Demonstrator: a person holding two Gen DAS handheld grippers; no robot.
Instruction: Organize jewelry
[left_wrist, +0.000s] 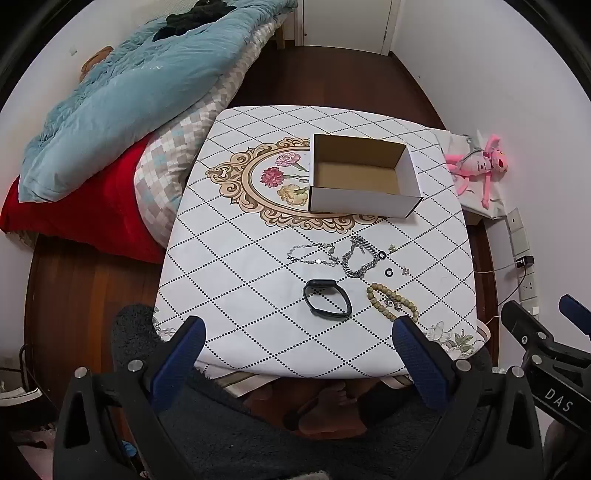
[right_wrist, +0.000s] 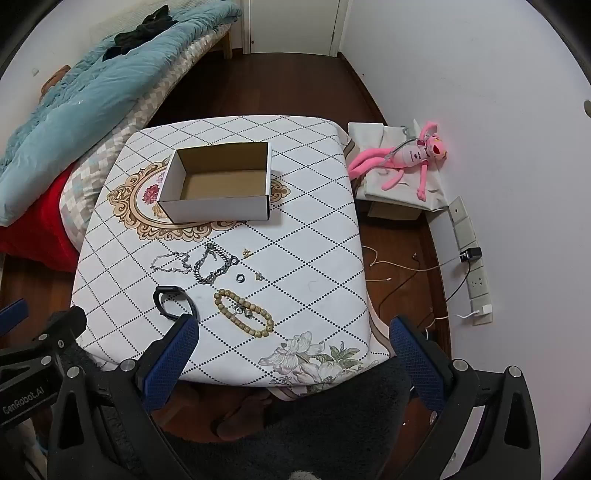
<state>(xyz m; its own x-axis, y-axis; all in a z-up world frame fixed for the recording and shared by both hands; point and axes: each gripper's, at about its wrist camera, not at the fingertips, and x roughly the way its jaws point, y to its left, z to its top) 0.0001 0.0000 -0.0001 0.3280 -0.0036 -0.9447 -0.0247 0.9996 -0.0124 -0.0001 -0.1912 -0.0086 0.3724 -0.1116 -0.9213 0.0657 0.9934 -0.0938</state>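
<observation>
An empty white cardboard box (left_wrist: 364, 177) (right_wrist: 218, 184) stands open on the patterned table (left_wrist: 258, 277) (right_wrist: 314, 240). In front of it lie a thin silver chain (left_wrist: 314, 253) (right_wrist: 170, 262), a thick silver chain (left_wrist: 356, 260) (right_wrist: 208, 267), two black rings (left_wrist: 389, 272) (right_wrist: 240, 277), small earrings (left_wrist: 405, 272) (right_wrist: 258, 275), a black band (left_wrist: 327, 297) (right_wrist: 168, 301) and a beaded bracelet (left_wrist: 391, 302) (right_wrist: 243, 312). My left gripper (left_wrist: 297, 338) is open and empty above the near table edge. My right gripper (right_wrist: 293, 345) is open and empty, to the right of the left one.
A bed with a blue quilt (left_wrist: 129, 92) (right_wrist: 74, 99) and red blanket (left_wrist: 74, 214) lies left of the table. A pink plush toy (left_wrist: 480, 162) (right_wrist: 406, 157) lies on a white bag at right. Cables (right_wrist: 406, 266) and wall sockets (right_wrist: 476, 280) are at right. My bare feet (left_wrist: 328, 406) are under the table edge.
</observation>
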